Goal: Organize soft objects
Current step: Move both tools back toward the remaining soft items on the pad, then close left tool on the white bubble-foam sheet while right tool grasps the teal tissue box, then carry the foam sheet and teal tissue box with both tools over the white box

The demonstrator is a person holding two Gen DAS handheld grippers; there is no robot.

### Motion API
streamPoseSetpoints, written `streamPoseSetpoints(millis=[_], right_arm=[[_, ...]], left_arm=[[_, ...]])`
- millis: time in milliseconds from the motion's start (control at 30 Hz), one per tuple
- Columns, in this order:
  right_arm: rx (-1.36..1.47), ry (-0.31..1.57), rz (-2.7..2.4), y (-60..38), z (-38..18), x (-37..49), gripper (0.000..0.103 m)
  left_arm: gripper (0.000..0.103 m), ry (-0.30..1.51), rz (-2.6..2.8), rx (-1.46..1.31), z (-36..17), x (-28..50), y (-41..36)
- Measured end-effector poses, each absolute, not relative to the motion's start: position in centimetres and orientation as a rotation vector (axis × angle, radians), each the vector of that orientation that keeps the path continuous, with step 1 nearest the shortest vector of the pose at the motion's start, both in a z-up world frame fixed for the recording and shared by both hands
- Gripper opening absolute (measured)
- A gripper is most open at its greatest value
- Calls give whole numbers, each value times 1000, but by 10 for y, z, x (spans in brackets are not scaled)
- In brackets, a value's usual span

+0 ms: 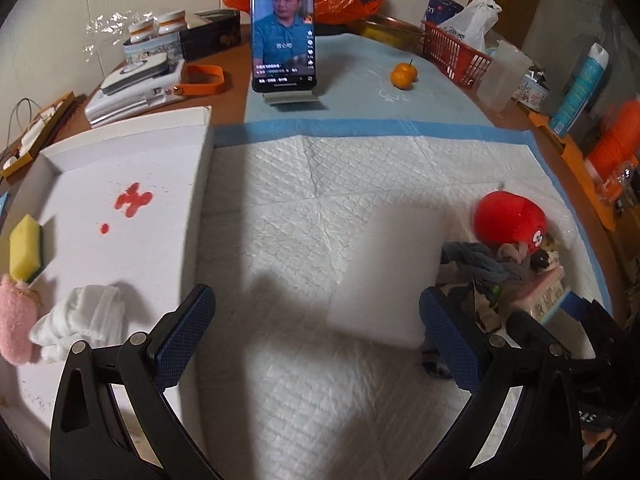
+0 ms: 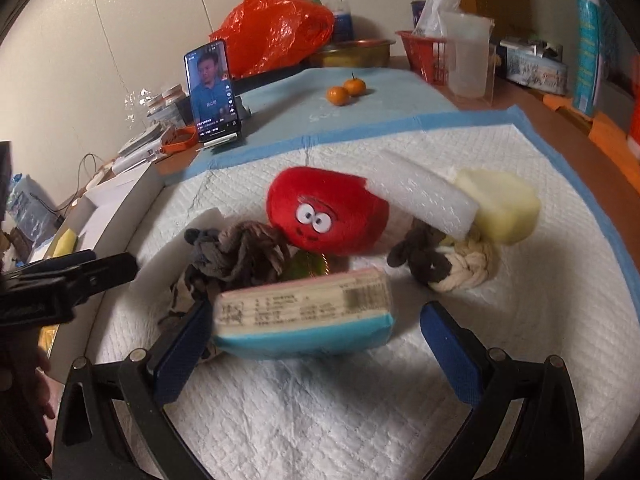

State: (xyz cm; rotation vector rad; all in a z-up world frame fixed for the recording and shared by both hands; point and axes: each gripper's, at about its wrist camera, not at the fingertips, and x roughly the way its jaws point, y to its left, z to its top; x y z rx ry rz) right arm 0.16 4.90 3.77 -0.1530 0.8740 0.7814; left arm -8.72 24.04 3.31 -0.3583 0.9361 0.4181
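Note:
A pile of soft things lies on the white quilted pad (image 2: pixel 320 400): a red plush toy (image 2: pixel 326 210), a grey-brown knotted rope (image 2: pixel 240 250), a packed sponge with a blue base (image 2: pixel 304 320), a white foam block (image 2: pixel 428 196), a pale yellow sponge (image 2: pixel 504 204) and a cream-brown rope knot (image 2: pixel 448 262). My right gripper (image 2: pixel 316 344) is open around the packed sponge, not closed on it. My left gripper (image 1: pixel 316 336) is open and empty over the pad, left of a white foam slab (image 1: pixel 392 272). The white box (image 1: pixel 112 216) holds a yellow-green sponge (image 1: pixel 25 248), a pink plush (image 1: pixel 14 320) and a white cloth (image 1: pixel 80 316).
A phone on a stand (image 1: pixel 283 32) plays at the back. Two small oranges (image 1: pixel 403 74), a red basket (image 1: pixel 456 56), a clear jug (image 2: pixel 470 54), an orange bag (image 2: pixel 276 28) and a metal bowl (image 2: pixel 352 53) stand behind. Clutter lines the table's right edge.

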Motion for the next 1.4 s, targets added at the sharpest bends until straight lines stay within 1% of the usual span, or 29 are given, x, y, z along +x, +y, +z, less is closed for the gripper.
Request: streamPoseSetpoints(millis=[33,200,233,267,300,333,367,400,433,467,500,600,733,1167,1400], right_arm=[[-143,878,788,45,37,4,101],[-104,873,793,30,41,13,100],[-99,872,794,28,42,14,98],[-94,871,797,26,42,15,90],[-94,871,801,26,43,16,86],[-96,872,803,26,43,17,80],[-100,873,807,25,43,17,80],[-101,872,810,25,44,17,80],[-103,869,813,24,44,17,80],[-104,867,815,23,44,18,79],[-107,864,820,23,45,17,79],[-116,852,826,22,47,16,78],[-118,824,835,18,56,11,78],[-29,615,888,-6,128,-9,78],[-7,541,920,-9,151,-21,78]], left_arm=[[103,932,405,-368,32,-85,241],[103,949,336,-395,24,-60,240],[103,962,341,-389,21,-56,240],[102,967,359,-369,20,-53,238],[100,971,370,-350,19,-51,237],[91,968,389,-327,19,-52,236],[84,968,398,-319,19,-53,235],[69,976,401,-335,17,-54,238],[60,982,409,-363,14,-57,241],[57,961,416,-363,14,-60,243],[55,955,416,-366,13,-63,244],[55,916,412,-400,15,-72,246],[54,846,409,-419,32,-88,244],[54,650,424,-397,106,-144,223],[54,577,459,-385,133,-174,220]])
